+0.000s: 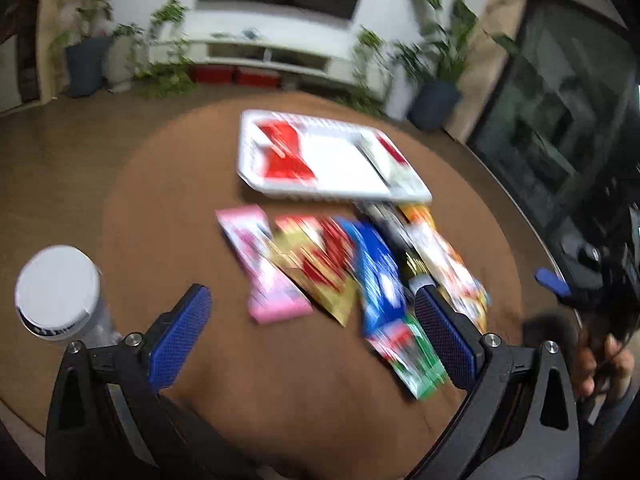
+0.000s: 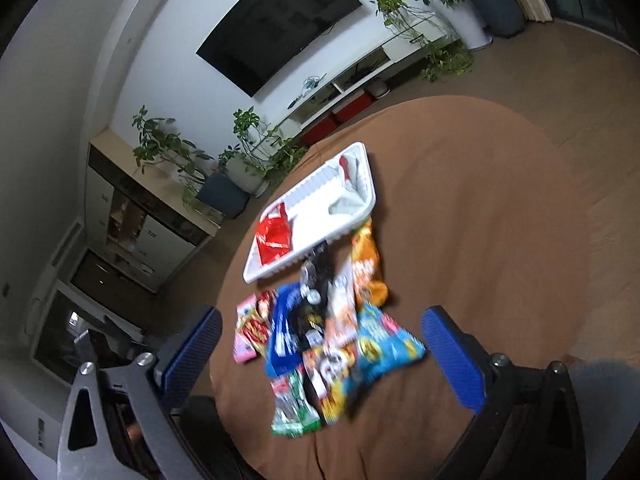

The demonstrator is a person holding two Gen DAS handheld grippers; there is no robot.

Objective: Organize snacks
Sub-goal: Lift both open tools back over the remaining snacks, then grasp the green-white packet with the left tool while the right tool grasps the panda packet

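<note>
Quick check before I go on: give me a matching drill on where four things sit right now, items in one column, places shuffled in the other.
Items:
1. red packet
2. pink packet
3. white-lidded jar
4. green packet

Places:
A. table's left edge
B. nearest end of the loose row
C. inside the white tray
D. left end of the loose row

Pairs: 1-C, 2-D, 3-A, 4-B

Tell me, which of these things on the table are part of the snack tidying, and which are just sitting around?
Part of the job:
- white tray, with a red packet already in it
- pile of loose snack packets on the brown table
- left gripper and right gripper, both open and empty

Just lying about:
- white-lidded jar
- potted plants
- wall screen
</note>
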